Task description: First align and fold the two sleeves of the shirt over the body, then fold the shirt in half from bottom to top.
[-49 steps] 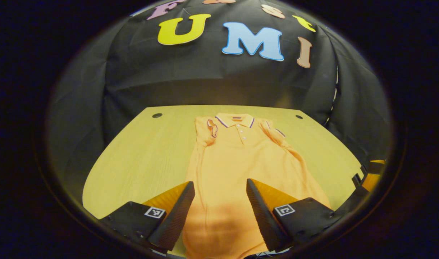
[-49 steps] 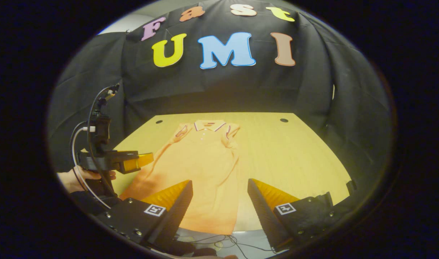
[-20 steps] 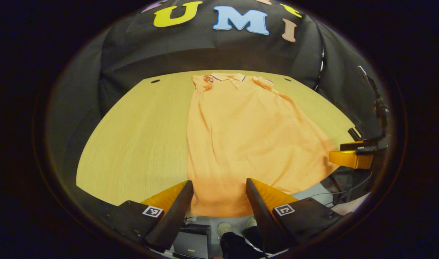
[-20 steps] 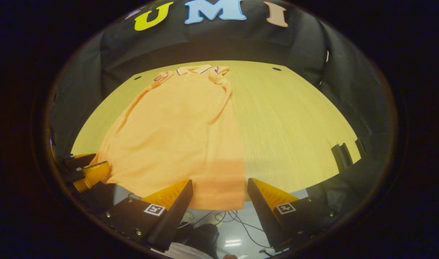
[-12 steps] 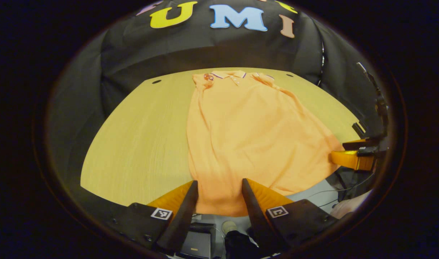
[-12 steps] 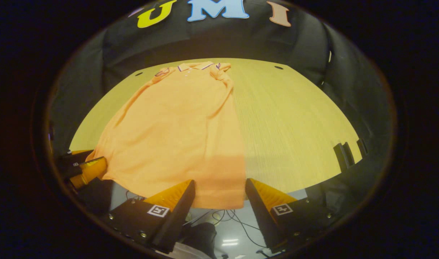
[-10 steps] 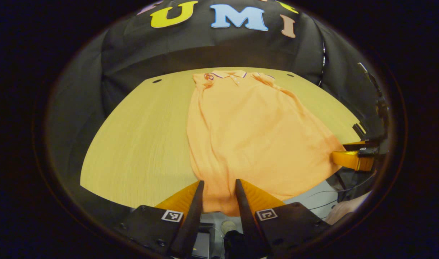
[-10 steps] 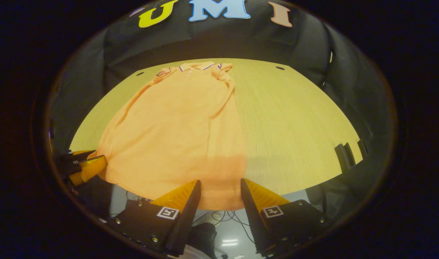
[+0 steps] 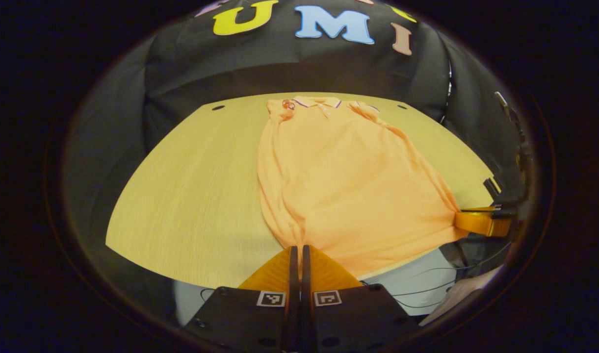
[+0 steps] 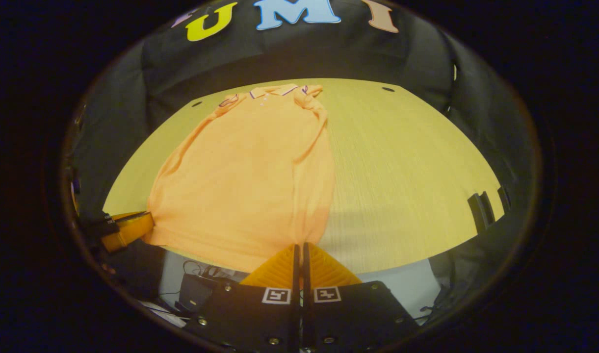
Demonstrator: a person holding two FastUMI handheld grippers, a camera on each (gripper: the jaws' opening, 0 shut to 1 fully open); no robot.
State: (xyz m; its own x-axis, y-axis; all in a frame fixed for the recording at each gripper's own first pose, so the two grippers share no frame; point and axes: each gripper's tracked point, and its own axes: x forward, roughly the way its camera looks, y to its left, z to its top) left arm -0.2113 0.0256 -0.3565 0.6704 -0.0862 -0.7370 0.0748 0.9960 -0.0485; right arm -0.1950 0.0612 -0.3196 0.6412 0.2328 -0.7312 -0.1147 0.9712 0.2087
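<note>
Wooden table carried the orange shirt, flat, collar at the far edge, both sleeves tucked in over the body, hem at the near edge. Left gripper was pinched tight on the hem's left corner; right gripper was pinched tight on the right corner. Each gripper also appeared at the rim of the other's view, at the hem.
</note>
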